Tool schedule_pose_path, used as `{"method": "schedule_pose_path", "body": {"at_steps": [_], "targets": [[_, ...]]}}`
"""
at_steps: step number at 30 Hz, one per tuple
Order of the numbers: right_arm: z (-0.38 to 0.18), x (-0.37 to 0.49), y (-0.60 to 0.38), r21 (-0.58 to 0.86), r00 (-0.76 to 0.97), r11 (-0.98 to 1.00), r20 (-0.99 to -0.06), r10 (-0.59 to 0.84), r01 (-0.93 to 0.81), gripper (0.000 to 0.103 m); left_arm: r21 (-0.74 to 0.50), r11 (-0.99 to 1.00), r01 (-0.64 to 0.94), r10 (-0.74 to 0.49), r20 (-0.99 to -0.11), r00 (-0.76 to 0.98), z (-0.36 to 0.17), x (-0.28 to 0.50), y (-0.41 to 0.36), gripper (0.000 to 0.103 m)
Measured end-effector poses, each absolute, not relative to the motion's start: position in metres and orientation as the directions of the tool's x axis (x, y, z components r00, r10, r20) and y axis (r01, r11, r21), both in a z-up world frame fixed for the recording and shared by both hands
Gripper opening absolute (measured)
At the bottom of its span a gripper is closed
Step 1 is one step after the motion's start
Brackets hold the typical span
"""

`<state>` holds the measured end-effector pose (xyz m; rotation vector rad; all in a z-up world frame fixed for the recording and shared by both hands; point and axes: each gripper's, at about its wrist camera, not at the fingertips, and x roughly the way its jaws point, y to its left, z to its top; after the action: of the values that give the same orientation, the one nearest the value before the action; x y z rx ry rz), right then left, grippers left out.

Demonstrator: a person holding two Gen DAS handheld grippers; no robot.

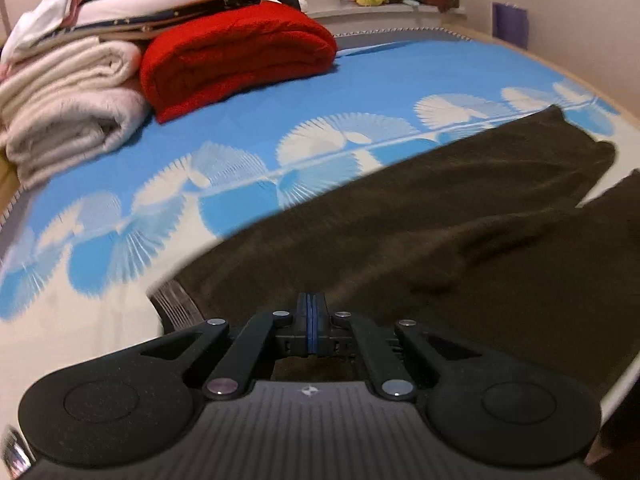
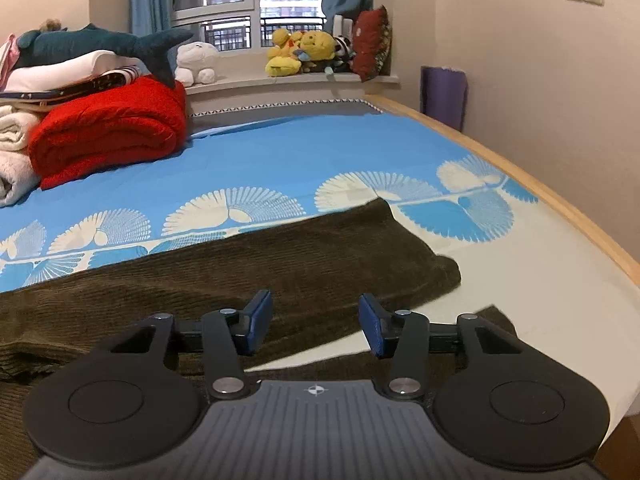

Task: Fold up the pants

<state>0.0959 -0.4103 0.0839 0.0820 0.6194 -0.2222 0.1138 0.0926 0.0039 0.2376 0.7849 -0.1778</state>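
Left gripper (image 1: 311, 322) pressed together over pants (image 1: 420, 216), lower centre; right gripper (image 2: 316, 326) spread above pants legs.

pants (image 2: 280, 264) ribbed corduroy, matt; red blanket (image 2: 108, 128) fuzzy fleece; bed frame (image 2: 560, 208) smooth wood.

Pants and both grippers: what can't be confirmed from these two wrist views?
- Left wrist: the left gripper has its pads together, but its own body hides whether pants cloth is pinched.
- Left wrist: waistband is motion-blurred.
- Right wrist: the right gripper is open; its body hides the near leg underneath.
- Both views: pants are cut off by frame edges.
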Motion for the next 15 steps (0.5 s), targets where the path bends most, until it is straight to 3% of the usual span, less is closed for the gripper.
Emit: {"method": "schedule_pose_path", "body": {"at_steps": [4, 7, 15], "targets": [[0.086, 0.088, -0.412, 0.034, 0.793, 0.969, -0.582, -0.18, 0.245, 0.049, -0.001, 0.992, 0.129, -0.083, -0.77, 0.633, -0.018, 0.105, 0.115, 0.0], [0.087, 0.084, -0.409, 0.024, 0.801, 0.976, -0.577, -0.163, 0.216, 0.049, -0.049, 0.996, 0.073, -0.085, -0.749, 0.657, -0.008, 0.117, 0.125, 0.0], [0.084, 0.089, -0.415, 0.015, 0.798, 0.982, -0.585, -0.145, 0.189, 0.049, -0.053, 0.994, 0.099, -0.108, -0.697, 0.709, 0.009, 0.208, 0.127, 0.006]]}}
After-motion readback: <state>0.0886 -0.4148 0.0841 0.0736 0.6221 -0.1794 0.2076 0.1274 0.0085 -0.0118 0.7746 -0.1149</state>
